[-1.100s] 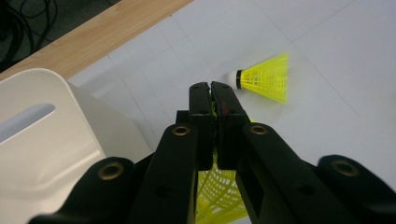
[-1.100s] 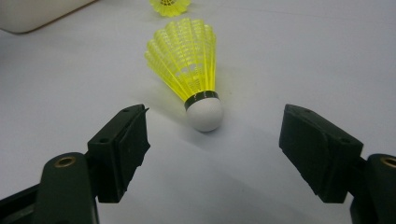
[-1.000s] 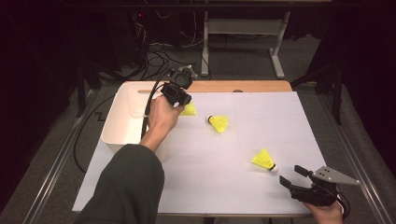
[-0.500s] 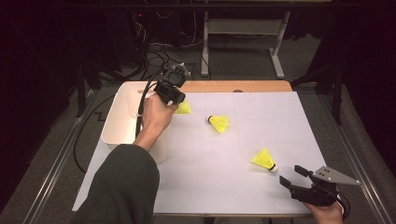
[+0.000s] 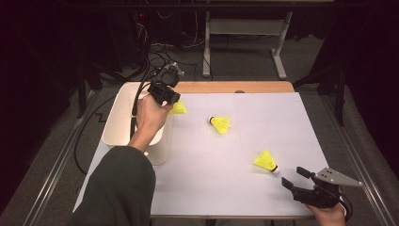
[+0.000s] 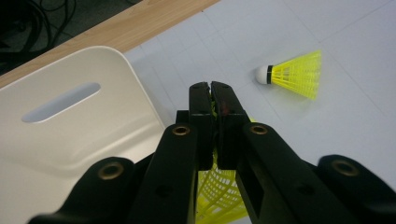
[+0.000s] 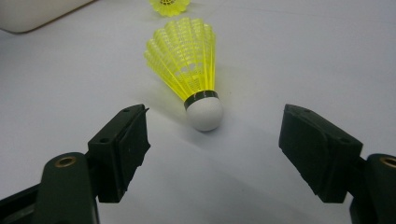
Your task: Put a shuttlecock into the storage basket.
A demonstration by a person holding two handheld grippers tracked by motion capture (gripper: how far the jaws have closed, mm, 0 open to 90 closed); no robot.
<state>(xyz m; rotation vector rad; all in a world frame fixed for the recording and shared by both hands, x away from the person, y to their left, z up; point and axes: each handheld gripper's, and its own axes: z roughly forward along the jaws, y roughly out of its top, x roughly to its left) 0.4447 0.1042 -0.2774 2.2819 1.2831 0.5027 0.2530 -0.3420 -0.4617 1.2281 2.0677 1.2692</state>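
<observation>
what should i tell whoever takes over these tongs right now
Left tongs: shut on a yellow shuttlecock, held at the white bin's rim.
Right tongs: open, low on the mat, a second shuttlecock lying just ahead of the jaws, untouched.
A third shuttlecock lies mid-mat.
Done: first one picked up.
Left: probably drop it in the bin, then collect the other two.

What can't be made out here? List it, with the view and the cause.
- Held shuttlecock: its cork is hidden in the left gripper view by the shut left gripper; in the high view the hand covers much of it.
- White bin: the inside is screened in the high view by the forearm, and cut off in the left gripper view.
- Far shuttlecock: cut by the top edge of the right gripper view.
</observation>
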